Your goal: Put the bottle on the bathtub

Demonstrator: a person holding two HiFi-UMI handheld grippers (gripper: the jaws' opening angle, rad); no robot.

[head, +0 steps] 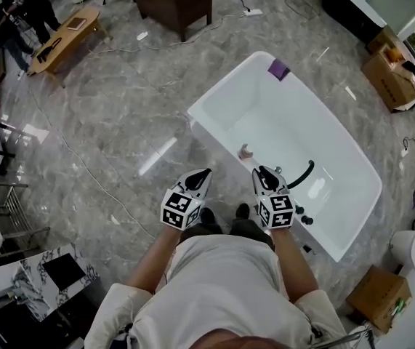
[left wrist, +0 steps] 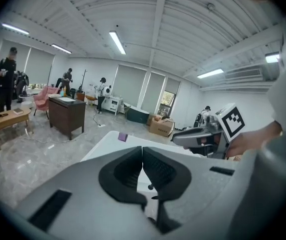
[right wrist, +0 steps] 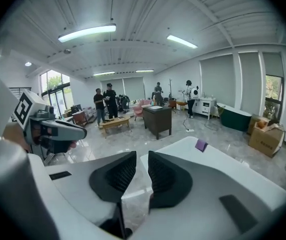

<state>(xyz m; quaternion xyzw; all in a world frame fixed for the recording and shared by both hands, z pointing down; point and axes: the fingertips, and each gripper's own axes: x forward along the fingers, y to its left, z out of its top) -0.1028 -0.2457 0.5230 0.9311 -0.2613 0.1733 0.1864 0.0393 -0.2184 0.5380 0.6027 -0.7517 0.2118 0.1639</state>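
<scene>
left gripper (head: 204, 173) — jaws shut, empty | right gripper (head: 260, 171) — jaws slightly apart, empty | bottle (head: 245, 152) at bathtub (head: 220, 87) near rim

One white bathtub (head: 222, 89); one purple block (head: 278, 68) on its rim; one black tap (head: 303, 174); two grippers, the left gripper (head: 204, 173) and the right gripper (head: 261, 170), each bearing one marker cube; one dark cabinet (head: 174, 2); one low wooden table (head: 65, 38); two cardboard boxes (head: 390, 82); four people (right wrist: 109, 101) in the right gripper view.
</scene>
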